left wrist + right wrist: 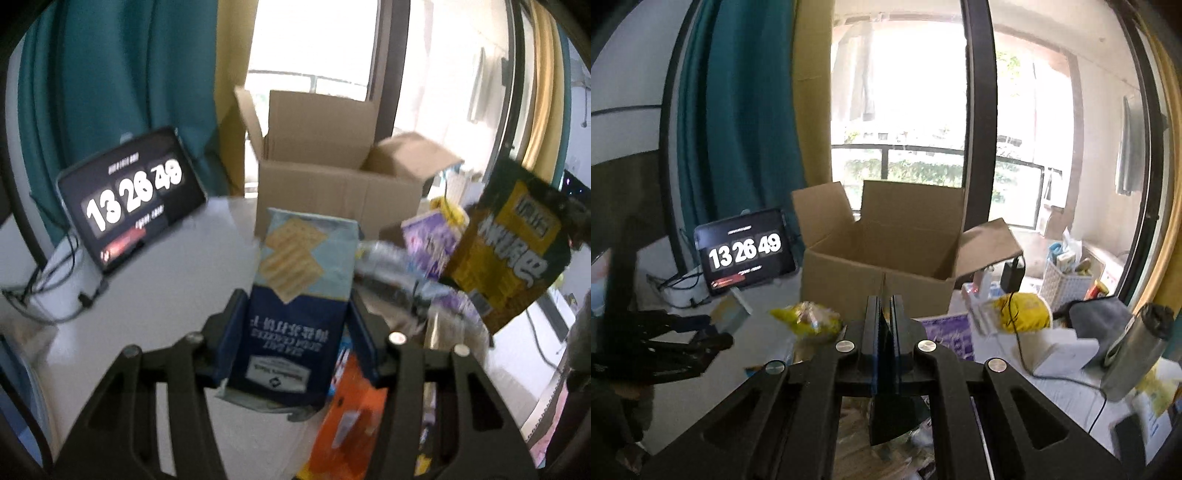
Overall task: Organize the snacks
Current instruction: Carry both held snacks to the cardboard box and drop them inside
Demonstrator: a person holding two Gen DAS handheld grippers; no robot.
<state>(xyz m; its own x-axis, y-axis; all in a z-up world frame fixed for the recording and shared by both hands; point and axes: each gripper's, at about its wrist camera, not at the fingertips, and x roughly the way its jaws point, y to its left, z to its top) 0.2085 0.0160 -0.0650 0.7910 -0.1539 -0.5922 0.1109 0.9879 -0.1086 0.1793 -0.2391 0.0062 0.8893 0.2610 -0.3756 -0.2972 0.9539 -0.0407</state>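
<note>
My left gripper (295, 299) is shut on a blue soda cracker packet (299, 291) and holds it above the white table, in front of an open cardboard box (332, 184). My right gripper (884, 302) is shut on the thin edge of a green and yellow snack bag (506, 243), which hangs at the right of the left wrist view; in the right wrist view only its dark edge (885, 354) shows between the jaws. The box (882, 254) stands straight ahead of the right gripper. The left gripper and cracker packet (729, 314) show at the left.
A tablet clock (129, 203) leans at the back left with cables beside it. Several loose snacks lie on the table: an orange packet (351, 417), a purple box (428, 243), a yellow bag (812, 319). A metal flask (1137, 354) and white basket (1067, 280) are at right.
</note>
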